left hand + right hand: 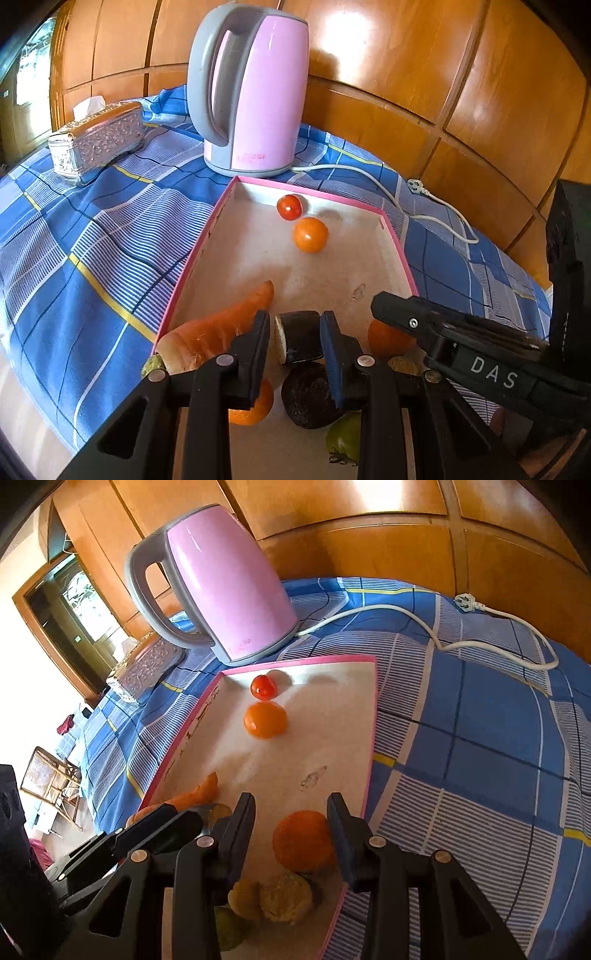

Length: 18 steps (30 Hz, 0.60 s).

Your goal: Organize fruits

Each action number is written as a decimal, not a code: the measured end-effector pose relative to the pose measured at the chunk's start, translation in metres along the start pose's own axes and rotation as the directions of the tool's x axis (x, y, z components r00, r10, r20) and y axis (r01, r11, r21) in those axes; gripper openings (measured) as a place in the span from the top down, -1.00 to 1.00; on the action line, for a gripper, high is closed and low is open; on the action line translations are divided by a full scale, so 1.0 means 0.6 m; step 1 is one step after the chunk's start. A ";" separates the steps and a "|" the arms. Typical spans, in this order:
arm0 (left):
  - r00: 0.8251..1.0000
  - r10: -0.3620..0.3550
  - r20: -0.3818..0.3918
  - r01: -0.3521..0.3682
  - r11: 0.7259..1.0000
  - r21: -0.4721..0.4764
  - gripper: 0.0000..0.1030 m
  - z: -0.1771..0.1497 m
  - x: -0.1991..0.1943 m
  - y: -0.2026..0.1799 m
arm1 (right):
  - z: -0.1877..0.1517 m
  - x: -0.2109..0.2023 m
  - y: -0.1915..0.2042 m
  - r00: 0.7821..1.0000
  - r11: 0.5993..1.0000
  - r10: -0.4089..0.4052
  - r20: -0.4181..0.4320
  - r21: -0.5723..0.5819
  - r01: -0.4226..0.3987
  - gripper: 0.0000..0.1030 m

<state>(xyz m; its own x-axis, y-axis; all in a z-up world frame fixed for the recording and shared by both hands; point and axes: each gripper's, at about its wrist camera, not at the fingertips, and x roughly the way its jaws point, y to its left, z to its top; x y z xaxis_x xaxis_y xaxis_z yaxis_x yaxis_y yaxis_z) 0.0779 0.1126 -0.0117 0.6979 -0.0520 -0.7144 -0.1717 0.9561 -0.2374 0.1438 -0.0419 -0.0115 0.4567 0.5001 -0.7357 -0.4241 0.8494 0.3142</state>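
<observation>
A pink-rimmed tray [192,266] holds the produce. My left gripper [295,332] is shut on a dark cut eggplant piece [299,338] at the tray's near end, with a carrot [221,328] just to its left. Below it lie a dark avocado [310,398], an orange fruit [255,410] and a green tomato [345,439]. My right gripper [291,812] is open over an orange [303,842]. The fruit lies against the right finger, with a gap to the left finger. A red tomato [263,687] and an orange round fruit [265,720] sit at the far end.
A pink kettle [255,92] stands right behind the tray, its white cord [480,642] trailing right over the blue checked cloth [480,738]. A silver tissue box [96,144] sits at the far left. Yellowish bumpy pieces [284,897] lie near the tray's front edge. A wooden wall lies behind.
</observation>
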 end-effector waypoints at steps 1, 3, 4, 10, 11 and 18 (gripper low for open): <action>1.000 0.001 0.004 -0.001 1.000 0.000 0.42 0.000 -0.002 0.000 | -0.002 -0.002 -0.001 1.000 1.000 -0.001 0.001 0.003 0.001 0.20; 1.000 0.002 0.015 -0.002 1.000 -0.001 0.36 0.001 -0.007 0.000 | -0.005 -0.006 -0.003 1.000 1.000 -0.001 0.004 0.008 0.001 0.20; 1.000 0.002 0.019 -0.002 1.000 -0.001 0.34 0.001 -0.009 0.000 | -0.007 -0.009 -0.003 1.000 1.000 -0.004 0.007 0.009 0.004 0.20; 0.999 0.015 0.037 -0.015 1.000 -0.002 0.26 0.001 -0.023 -0.004 | -0.020 -0.030 0.004 0.999 0.999 -0.033 0.035 -0.006 0.033 0.20; 0.999 0.020 0.035 -0.020 1.000 -0.005 0.24 0.000 -0.025 -0.003 | -0.023 -0.033 0.006 0.998 0.999 -0.039 0.041 -0.013 0.040 0.20; 0.995 0.065 0.075 -0.064 0.998 -0.012 0.07 -0.003 -0.048 -0.003 | -0.044 -0.070 0.022 0.988 0.993 -0.098 0.119 -0.058 0.105 0.16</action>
<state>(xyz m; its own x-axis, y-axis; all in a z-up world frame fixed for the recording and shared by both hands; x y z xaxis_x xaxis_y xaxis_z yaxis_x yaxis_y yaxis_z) 0.0567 0.1119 0.0080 0.7352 0.0320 -0.6771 -0.2249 0.9538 -0.1990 0.0981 -0.0563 0.0077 0.5858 0.4310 -0.6863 -0.4183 0.8861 0.1994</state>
